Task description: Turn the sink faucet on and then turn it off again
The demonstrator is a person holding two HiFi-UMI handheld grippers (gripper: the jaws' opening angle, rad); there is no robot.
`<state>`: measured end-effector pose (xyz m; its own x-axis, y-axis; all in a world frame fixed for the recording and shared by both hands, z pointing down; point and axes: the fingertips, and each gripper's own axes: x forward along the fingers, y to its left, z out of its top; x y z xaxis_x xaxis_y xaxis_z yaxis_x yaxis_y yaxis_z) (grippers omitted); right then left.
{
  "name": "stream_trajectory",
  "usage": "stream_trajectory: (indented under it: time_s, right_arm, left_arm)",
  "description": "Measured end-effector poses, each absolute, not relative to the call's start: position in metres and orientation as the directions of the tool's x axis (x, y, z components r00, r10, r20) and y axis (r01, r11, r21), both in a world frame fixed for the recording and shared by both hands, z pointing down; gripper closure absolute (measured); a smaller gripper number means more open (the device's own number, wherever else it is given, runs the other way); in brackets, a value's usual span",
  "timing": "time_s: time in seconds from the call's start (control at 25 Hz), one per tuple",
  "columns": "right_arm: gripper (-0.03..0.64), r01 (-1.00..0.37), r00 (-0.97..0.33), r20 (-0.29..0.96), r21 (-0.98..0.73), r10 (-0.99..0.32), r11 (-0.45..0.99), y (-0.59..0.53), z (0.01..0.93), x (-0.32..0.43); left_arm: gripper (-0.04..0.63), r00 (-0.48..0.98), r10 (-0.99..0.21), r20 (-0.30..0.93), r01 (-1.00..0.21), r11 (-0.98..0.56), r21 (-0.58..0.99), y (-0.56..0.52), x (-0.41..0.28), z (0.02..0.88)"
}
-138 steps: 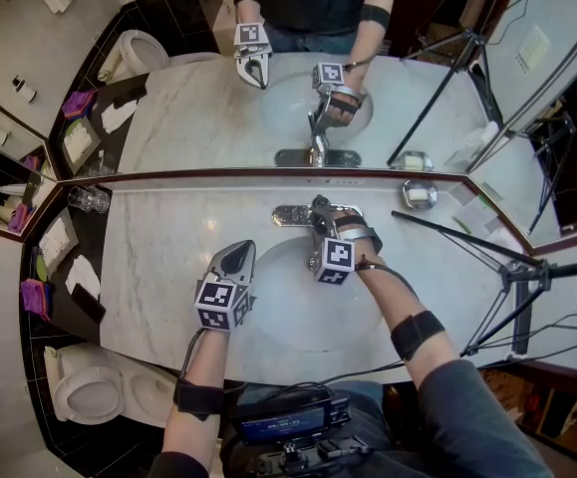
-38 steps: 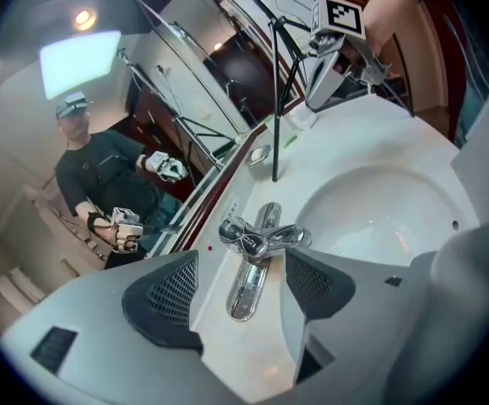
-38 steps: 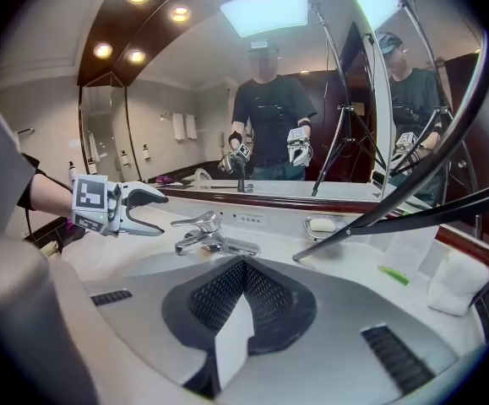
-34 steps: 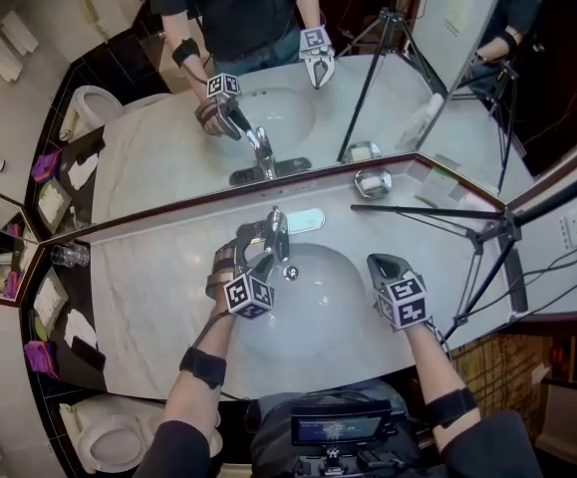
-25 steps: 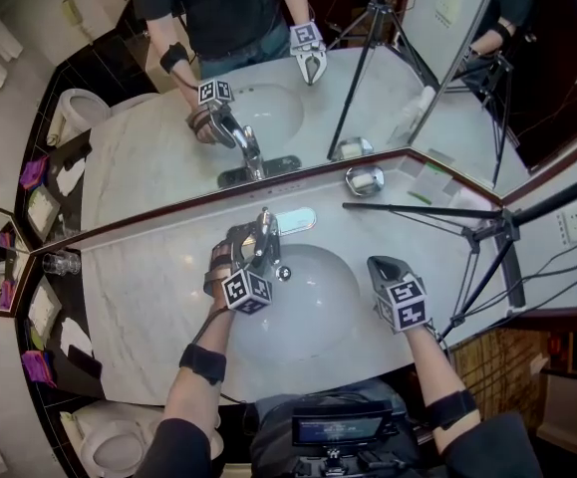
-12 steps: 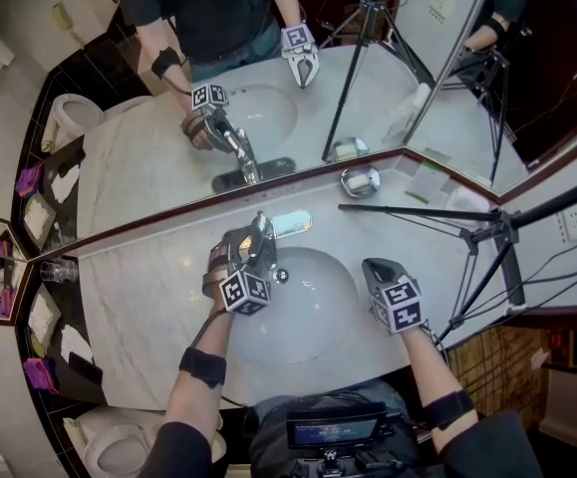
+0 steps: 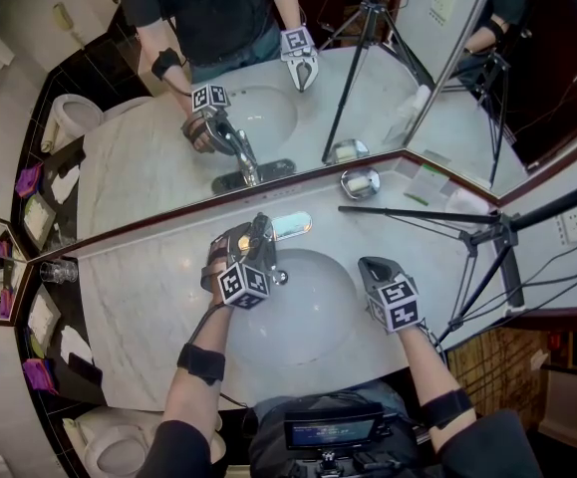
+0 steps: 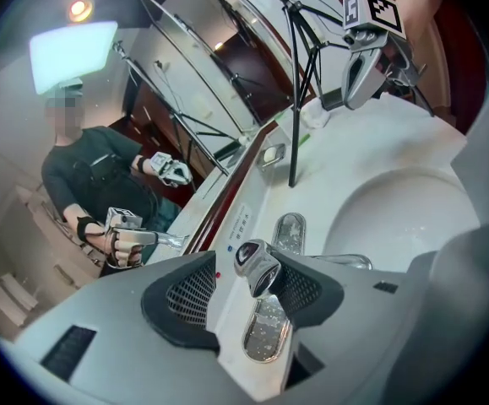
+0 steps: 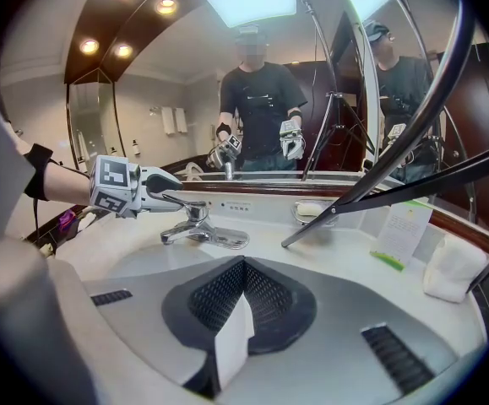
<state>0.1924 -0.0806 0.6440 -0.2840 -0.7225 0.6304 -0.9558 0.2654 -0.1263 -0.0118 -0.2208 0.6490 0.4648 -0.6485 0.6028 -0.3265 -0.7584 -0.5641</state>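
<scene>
Your left gripper reaches across the back of the white sink basin to the chrome faucet. The faucet stands on the pale marble worktop at the basin's rear edge, just below the mirror, with its spout over the bowl.

In the left gripper view, the tip of the faucet's lever sits between the fingers. They have just been closing in on it, but they are spread and not pinching. The lever lies close beside one pad, and a strip of worktop shows between it and the other pad.

Your right gripper hangs over the basin's front right rim, well apart from the faucet. In the right gripper view its fingers are pressed together on themselves, pointing toward the mirror.

A small soap dish sits on the worktop by the mirror. A black tripod leg slants across the worktop's right side.
</scene>
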Motion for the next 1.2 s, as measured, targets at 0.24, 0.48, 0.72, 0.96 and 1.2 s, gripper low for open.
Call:
stream_trajectory:
  time_s: [0.24,0.48,0.72,0.96,1.2]
  right_arm:
    - [0.598,-0.954,-0.290,0.632,-0.137,-0.718,0.265,-0.079,0.646,0.191]
    - [0.600,-0.952,-0.297,0.632,-0.139,-0.716,0.271,-0.083,0.647,0.185]
    - [0.599,-0.952,-0.297,0.636,-0.143,-0.712,0.270,-0.081,0.649,0.184]
    - [0.600,-0.951,-0.301,0.632,-0.145,-0.714,0.273,-0.082,0.647,0.181]
    - [0.599,-0.949,-0.309,0.619,-0.146,-0.722,0.281,-0.084,0.638,0.176]
  left_arm:
    - [0.385,0.484,-0.603,0.635,-0.293,-0.795,-0.532,-0.221,-0.010,0.653]
    - [0.385,0.503,-0.555,0.662,-0.278,-0.829,-0.484,-0.230,-0.007,0.660]
    - [0.387,0.513,-0.534,0.672,-0.267,-0.844,-0.466,-0.231,-0.006,0.659]
    - [0.396,0.508,-0.534,0.676,-0.275,-0.844,-0.460,-0.229,-0.007,0.661]
    - [0.396,0.495,-0.544,0.678,-0.262,-0.837,-0.480,-0.223,-0.011,0.655]
